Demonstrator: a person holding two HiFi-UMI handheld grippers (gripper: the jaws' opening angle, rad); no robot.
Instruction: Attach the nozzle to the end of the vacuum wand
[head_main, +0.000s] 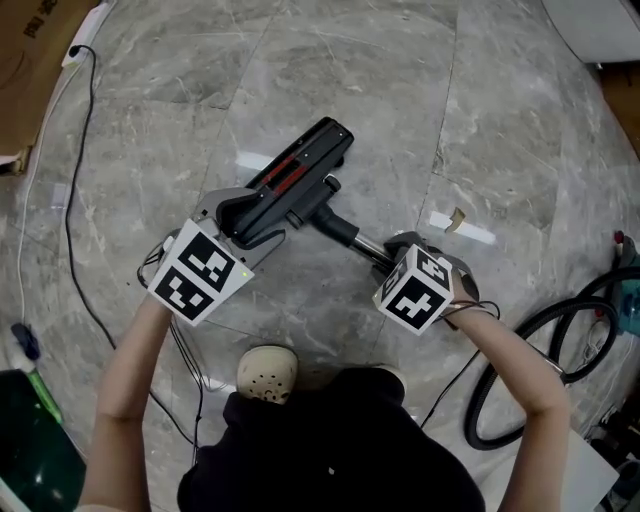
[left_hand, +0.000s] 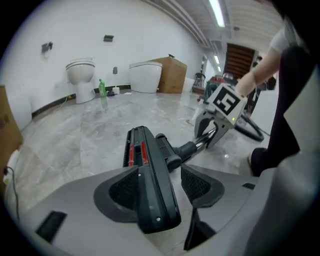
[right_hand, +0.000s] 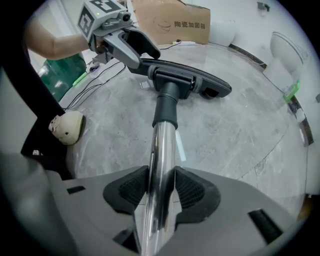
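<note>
Two holds: left hand-held gripper pinches the rigid nozzle at its end; right hand-held gripper clamps the slippery-looking wand.

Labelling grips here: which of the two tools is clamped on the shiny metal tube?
The right tool: it clamps the chrome wand. The left tool grips the black nozzle with red strips instead.
</note>
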